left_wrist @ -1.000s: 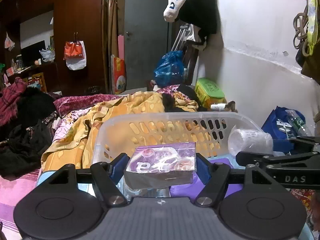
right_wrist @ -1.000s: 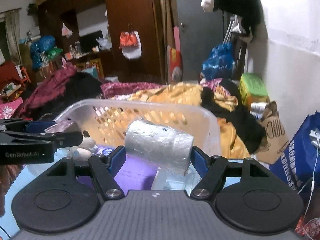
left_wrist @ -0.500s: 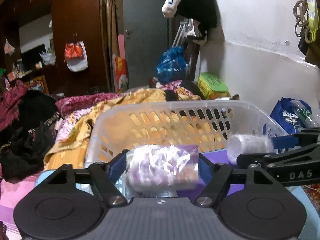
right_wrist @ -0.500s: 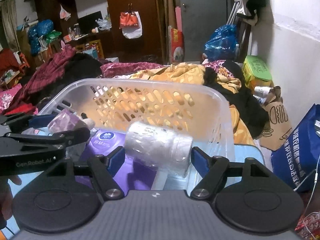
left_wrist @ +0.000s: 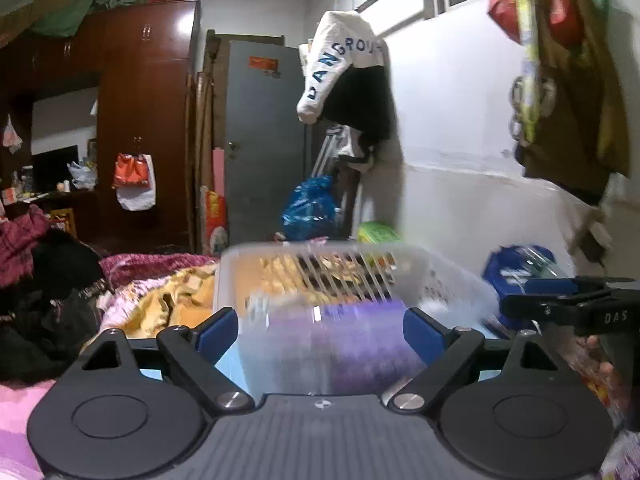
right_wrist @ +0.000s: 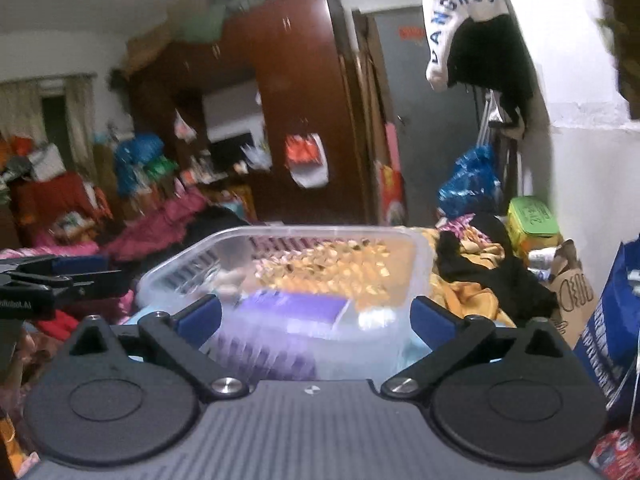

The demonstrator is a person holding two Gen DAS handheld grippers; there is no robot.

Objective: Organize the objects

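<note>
A translucent white plastic basket (left_wrist: 304, 254) (right_wrist: 416, 256) stands ahead of both grippers, blurred by motion. Purple packs (left_wrist: 360, 320) (right_wrist: 292, 312) lie inside it. My left gripper (left_wrist: 320, 330) is open and empty, just in front of the basket's near wall. My right gripper (right_wrist: 316, 318) is open and empty at the basket's near wall too. Each gripper shows side-on in the other's view: the right one (left_wrist: 568, 306) at right, the left one (right_wrist: 60, 280) at left. The pack and the roll I held are not clearly visible.
A bed with an orange-yellow blanket (right_wrist: 472, 292) and dark clothes (left_wrist: 52, 300) lies behind the basket. A blue bag (right_wrist: 612, 320) stands at right by the white wall. A wardrobe (left_wrist: 148, 128) and grey door (left_wrist: 260, 140) are far behind.
Both grippers have opened and let go: the left released the purple pack, the right released the clear roll. Both have lifted and tilted up, so the basket sits lower in view.
</note>
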